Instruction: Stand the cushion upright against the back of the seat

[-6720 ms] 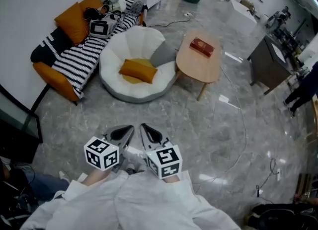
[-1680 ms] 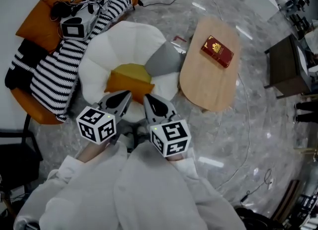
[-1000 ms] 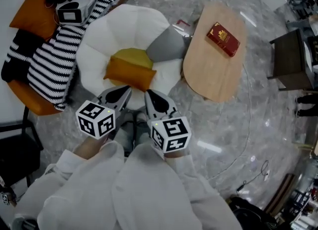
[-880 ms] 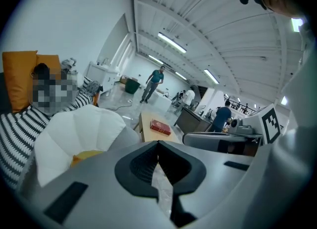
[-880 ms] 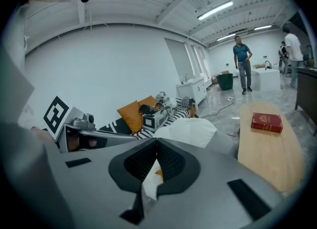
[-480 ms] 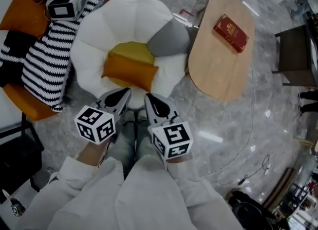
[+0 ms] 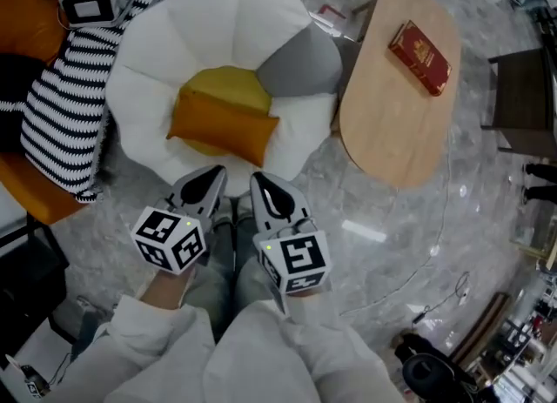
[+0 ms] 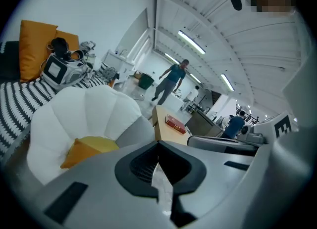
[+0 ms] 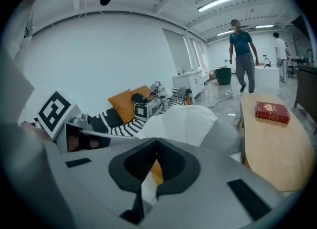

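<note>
Fingers (image 8: 99,178) closed, empty, cushion (image 8: 77,155) partly hidden behind

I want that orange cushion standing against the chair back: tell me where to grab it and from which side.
Grip the orange cushion at the two corners of its near long edge, coming from the chair's open front. It lies flat on the yellow pad, that edge facing the shut left gripper and right gripper, so lifting there should tip it up against the white backrest.
</note>
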`<state>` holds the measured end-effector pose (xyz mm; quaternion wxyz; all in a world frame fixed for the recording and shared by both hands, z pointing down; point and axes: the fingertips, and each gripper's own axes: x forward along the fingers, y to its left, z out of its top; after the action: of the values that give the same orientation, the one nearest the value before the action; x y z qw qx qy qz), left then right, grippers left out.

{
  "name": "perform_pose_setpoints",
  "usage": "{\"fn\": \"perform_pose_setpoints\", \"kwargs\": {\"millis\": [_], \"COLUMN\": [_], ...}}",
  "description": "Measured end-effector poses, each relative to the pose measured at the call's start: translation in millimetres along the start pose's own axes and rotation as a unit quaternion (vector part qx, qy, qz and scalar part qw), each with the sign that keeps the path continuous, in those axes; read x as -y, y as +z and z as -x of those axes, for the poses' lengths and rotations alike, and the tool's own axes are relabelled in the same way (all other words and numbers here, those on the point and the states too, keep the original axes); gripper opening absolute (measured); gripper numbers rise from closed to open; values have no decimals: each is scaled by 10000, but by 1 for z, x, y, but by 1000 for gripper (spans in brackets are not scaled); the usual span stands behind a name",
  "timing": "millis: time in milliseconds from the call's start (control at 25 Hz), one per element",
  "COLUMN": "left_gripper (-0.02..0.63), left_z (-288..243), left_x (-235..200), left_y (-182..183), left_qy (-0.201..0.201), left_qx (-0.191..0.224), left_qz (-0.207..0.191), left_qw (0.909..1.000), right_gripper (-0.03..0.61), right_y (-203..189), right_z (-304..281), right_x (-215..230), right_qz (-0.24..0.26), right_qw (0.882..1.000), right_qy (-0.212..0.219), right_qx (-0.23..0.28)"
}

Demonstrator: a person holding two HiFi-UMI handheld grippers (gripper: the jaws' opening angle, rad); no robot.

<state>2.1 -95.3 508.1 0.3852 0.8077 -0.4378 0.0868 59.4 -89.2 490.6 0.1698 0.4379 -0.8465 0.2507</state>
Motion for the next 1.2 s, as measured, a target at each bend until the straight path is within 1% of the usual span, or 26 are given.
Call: {"fn": "perform_pose_setpoints", "kwargs": {"millis": [160,360,480,840,960,1040,1200], "left_gripper": [8,7,8,8,8,8,6], "left_z": [-27,-56,-71,-103,-112,-119,-137], "left_x": [-25,-53,-69,-95,-105,-111,-118], "left_y": [-18,-47,-67,-132,-149,-159,-177], "left_qy": [54,-9,-20,-43,-35,-24,-26], "left_qx": [40,-62,-108,-327,-367,-378,-370], "left_qz": [227,178,258,367,367,341,320], "left_qw": [9997,9998,9996,9988,9986,9987,9988], "right_gripper": [12,12,12,12,12,12,12], "right_y": [-25,-61,-81,-155,-172,-185,-215], "right_z": [-28,-61,-79,-112,-122,-128,-138], "right_x": [19,33,38,60,68,73,82], "right_qz": [-77,-81,-65,-191,-257,-280,-159], "right_qw": [9999,9999,9999,9992,9990,9989,9986], "right_qy": [-60,-16,-23,-61,-102,-74,59], "right_qx": [-35,-95,-119,-347,-344,-365,-496]}}
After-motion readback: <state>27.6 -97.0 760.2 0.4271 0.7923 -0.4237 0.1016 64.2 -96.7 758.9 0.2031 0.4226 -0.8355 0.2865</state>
